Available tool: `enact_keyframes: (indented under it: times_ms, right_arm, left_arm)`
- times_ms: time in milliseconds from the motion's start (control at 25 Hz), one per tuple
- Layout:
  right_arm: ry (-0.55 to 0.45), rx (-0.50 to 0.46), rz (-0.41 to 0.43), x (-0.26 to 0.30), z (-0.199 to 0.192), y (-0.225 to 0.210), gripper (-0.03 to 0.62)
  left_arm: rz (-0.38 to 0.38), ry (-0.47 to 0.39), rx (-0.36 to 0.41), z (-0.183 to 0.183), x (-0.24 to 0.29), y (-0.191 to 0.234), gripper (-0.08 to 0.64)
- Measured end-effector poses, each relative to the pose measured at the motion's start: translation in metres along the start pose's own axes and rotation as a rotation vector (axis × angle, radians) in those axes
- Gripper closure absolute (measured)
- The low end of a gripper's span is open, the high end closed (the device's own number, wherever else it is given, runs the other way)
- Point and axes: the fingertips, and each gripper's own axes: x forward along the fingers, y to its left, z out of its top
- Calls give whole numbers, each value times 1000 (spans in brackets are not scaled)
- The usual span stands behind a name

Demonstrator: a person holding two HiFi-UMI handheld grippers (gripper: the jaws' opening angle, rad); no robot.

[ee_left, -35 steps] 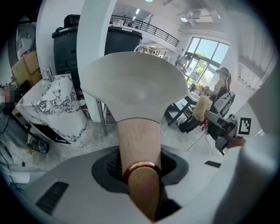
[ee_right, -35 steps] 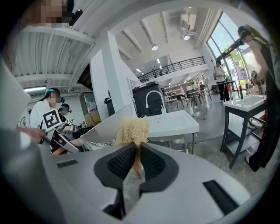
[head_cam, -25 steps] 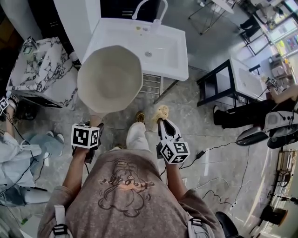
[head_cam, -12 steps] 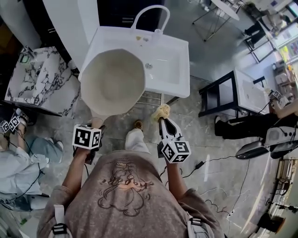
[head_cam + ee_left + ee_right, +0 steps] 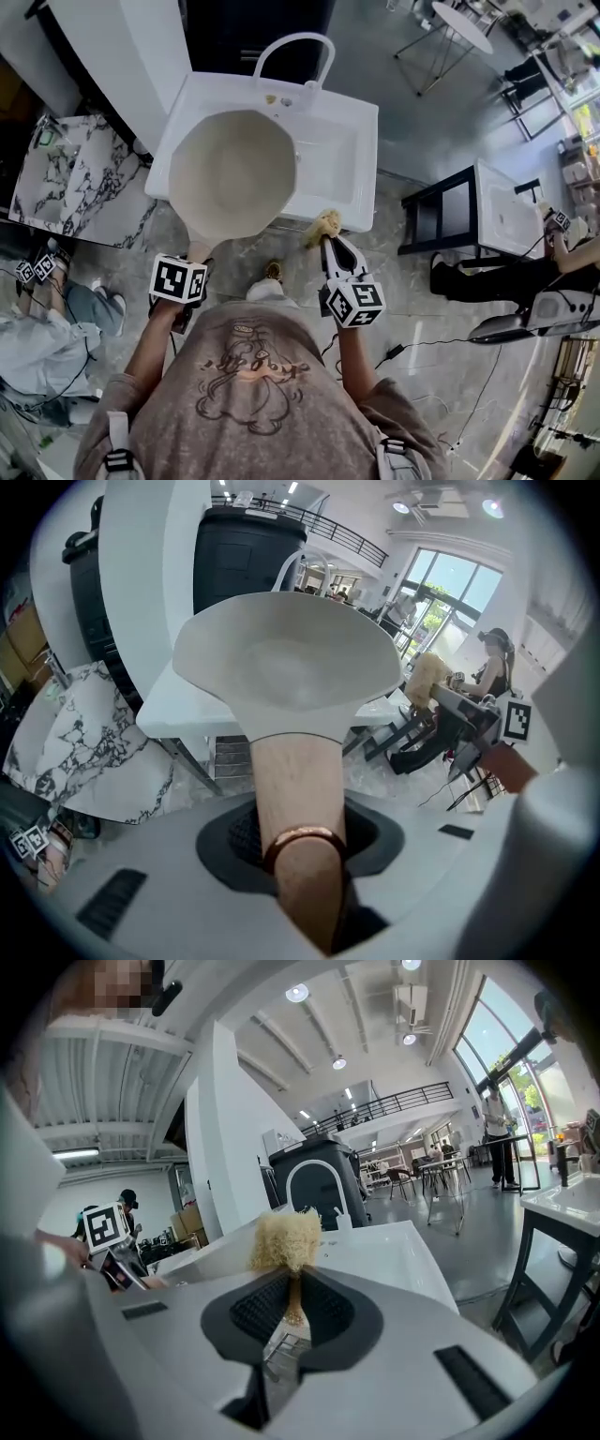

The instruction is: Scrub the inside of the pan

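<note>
A cream octagonal pan [image 5: 232,174] with a wooden handle [image 5: 298,808] is held up over the left part of a white sink [image 5: 342,131], its inside facing me. My left gripper [image 5: 192,262] is shut on the handle, below the pan. To the pan's right, my right gripper [image 5: 328,242] is shut on a yellowish fibrous scrubber [image 5: 322,226], which pokes out past the jaws by the sink's front edge. In the right gripper view the scrubber [image 5: 284,1238] sits just beyond the fingertips. Scrubber and pan are apart.
The sink has a curved white faucet [image 5: 292,52] at the back. A marble-patterned block [image 5: 70,178] stands to the left, a black-framed white table [image 5: 487,211] to the right. Other people [image 5: 525,272] sit on both sides. Cables [image 5: 412,342] lie on the floor.
I have come closer to the sink, and the pan now hangs over its left part. The right gripper with the scrubber has stayed beside the pan at about the same distance.
</note>
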Motion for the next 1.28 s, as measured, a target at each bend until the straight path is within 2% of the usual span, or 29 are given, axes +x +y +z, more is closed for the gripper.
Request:
enact_keyframes:
  times_ms: [240,520,680,840,1000,1160,1280]
  right_arm:
    - [9,-14,30,30,28,-45,545]
    - [36,-20,24,54,38,-76,545]
    - [43,-15,-20,62,36,-86,545]
    - [30,13,-101,63,35,-99,545]
    - [-2,11,-151,63,50,-112,545]
    - [-34,-4,-153,66,72,-116,545]
    - [-55,-61,-111,76,97,-102,545]
  left_arm:
    - [19,24,25,36,19,-9,417]
    - [2,36,42,68,33,-14,417]
    - [-10,62,99,80,39,-5,416]
    - [-30,90,159,91,44,4,416]
    - [-52,117,219,101,49,6,416]
    - [-79,153,287,105,56,2,416]
    - [-103,172,315,109,58,-1,416]
